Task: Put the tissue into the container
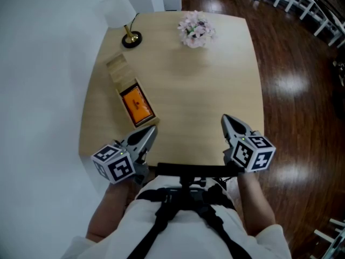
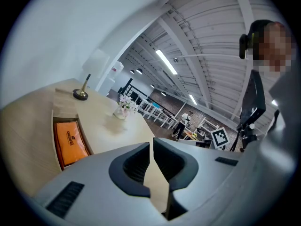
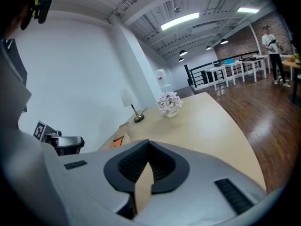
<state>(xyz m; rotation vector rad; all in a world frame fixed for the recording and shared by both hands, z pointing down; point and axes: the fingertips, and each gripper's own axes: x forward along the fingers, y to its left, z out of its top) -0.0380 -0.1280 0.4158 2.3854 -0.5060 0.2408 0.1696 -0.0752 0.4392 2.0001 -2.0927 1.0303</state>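
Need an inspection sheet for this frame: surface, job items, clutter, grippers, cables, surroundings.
Surface: light wooden table.
Job's things: orange tissue pack already lies in the open wooden container, on the table's left side.
Clutter: lamp and flower vase near the far edge.
Grippers: left gripper and right gripper both shut with nothing between the jaws, at the near edge.
Cables: lamp cord runs toward the far edge.
Surroundings: white wall on the left, dark wood floor on the right, a distant person standing by tables.
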